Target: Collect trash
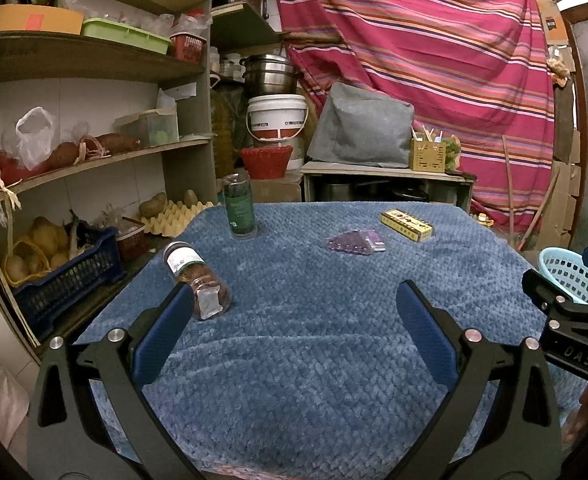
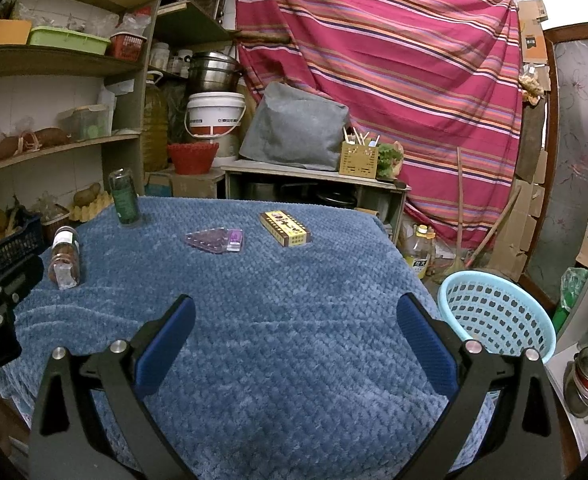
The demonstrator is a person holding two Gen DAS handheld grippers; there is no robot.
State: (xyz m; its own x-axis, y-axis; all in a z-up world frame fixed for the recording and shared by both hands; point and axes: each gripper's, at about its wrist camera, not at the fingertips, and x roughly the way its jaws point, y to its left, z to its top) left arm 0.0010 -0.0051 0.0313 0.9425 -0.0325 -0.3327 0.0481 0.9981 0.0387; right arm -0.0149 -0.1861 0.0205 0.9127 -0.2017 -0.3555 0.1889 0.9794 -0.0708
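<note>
On the blue-clothed surface (image 2: pixel 294 320) lie a tipped glass jar (image 1: pixel 196 280), an upright green bottle (image 1: pixel 240 208), a purple blister pack (image 2: pixel 216 240) and a yellow box (image 2: pixel 285 228), a pale blue basket (image 2: pixel 497 316) beside it, while the left claw (image 1: pixel 294 308) and right claw (image 2: pixel 294 316) both gape wide, empty, touching nothing.

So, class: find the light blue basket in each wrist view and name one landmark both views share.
Left wrist: light blue basket at the far right edge, partly hidden behind the other gripper.
Right wrist: basket at lower right, beside the table's right edge.
Shared landmark: yellow box on the blue cloth.
</note>
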